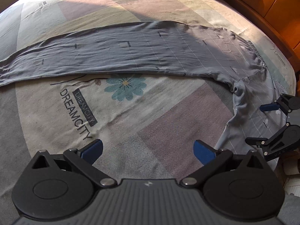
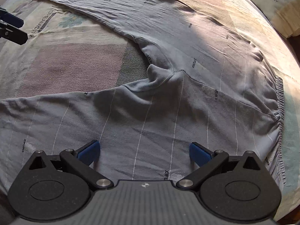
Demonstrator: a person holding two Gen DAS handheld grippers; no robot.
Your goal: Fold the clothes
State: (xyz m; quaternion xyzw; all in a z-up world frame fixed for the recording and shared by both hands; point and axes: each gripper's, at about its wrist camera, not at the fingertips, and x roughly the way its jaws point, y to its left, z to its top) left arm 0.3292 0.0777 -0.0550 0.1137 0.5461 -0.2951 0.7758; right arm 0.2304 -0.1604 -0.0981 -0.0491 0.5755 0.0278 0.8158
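Grey trousers (image 2: 187, 86) with thin white lines lie spread on the bed, legs apart in a V. The far leg (image 1: 116, 50) stretches to the left; the near leg (image 2: 56, 123) runs under my right gripper. Their elastic waistband (image 2: 279, 101) is at the right. My right gripper (image 2: 144, 151) hovers open over the near leg with nothing between its blue pads. My left gripper (image 1: 148, 150) is open above the bare bedsheet between the legs, holding nothing. In the left wrist view, the right gripper (image 1: 262, 123) shows at the right edge, over the trousers.
The bedsheet (image 1: 131, 116) is patterned in pastel blocks, with a blue flower (image 1: 125, 88) and "DREAMCITY" print. A pillow (image 2: 277, 5) lies at the far right. A wooden headboard (image 1: 266, 5) runs along the bed's far right edge.
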